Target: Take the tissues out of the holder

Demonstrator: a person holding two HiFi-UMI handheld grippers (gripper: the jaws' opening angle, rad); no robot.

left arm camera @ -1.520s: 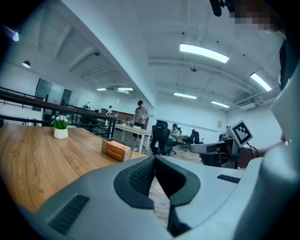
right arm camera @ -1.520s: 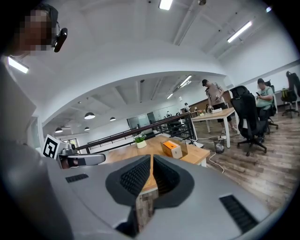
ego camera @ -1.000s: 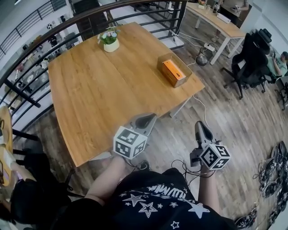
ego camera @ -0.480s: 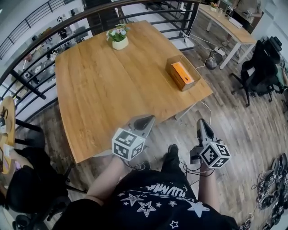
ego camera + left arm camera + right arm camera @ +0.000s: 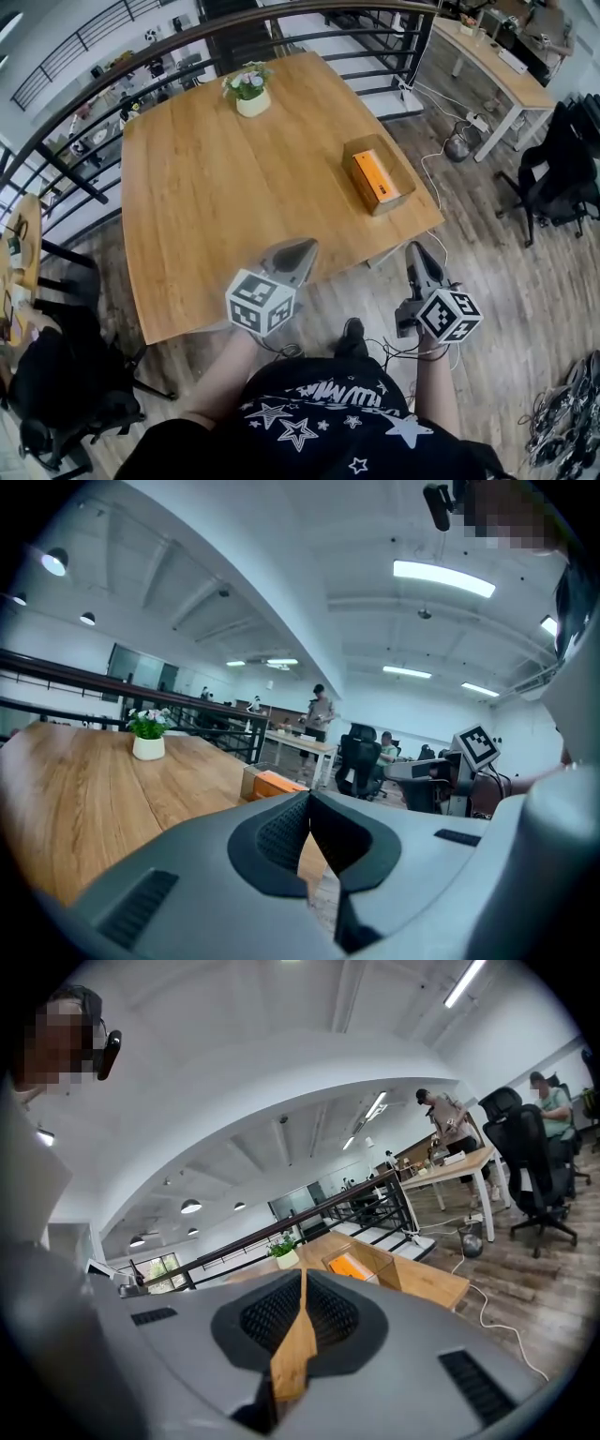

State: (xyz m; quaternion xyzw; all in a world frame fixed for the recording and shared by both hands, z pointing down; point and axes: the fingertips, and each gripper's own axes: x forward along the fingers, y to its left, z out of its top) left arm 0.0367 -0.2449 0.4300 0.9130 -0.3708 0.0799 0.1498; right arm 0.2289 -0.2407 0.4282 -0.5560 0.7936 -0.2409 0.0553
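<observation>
Near the right edge of the light wooden table (image 5: pixel 197 206) sits the rectangular wooden holder (image 5: pixel 359 150), open-topped, with what looks like an orange pack of tissues (image 5: pixel 375 178) inside. A small white pot of flowers (image 5: pixel 250 96) stands by the far edge. At the near edge, left gripper (image 5: pixel 305 247) and right gripper (image 5: pixel 413 248) hover well apart from the holder, each clenched on nothing.

One table (image 5: pixel 206 206). On it, at 2 o'clock, stands one holder (image 5: pixel 401 178) with one orange tissue pack (image 5: pixel 374 180) inside, and at 12 o'clock one plant (image 5: pixel 248 86). Two grippers at 6 o'clock: left gripper (image 5: pixel 306 248) and right gripper (image 5: pixel 415 249). One desk (image 5: pixel 497 67) at 1 o'clock.
</observation>
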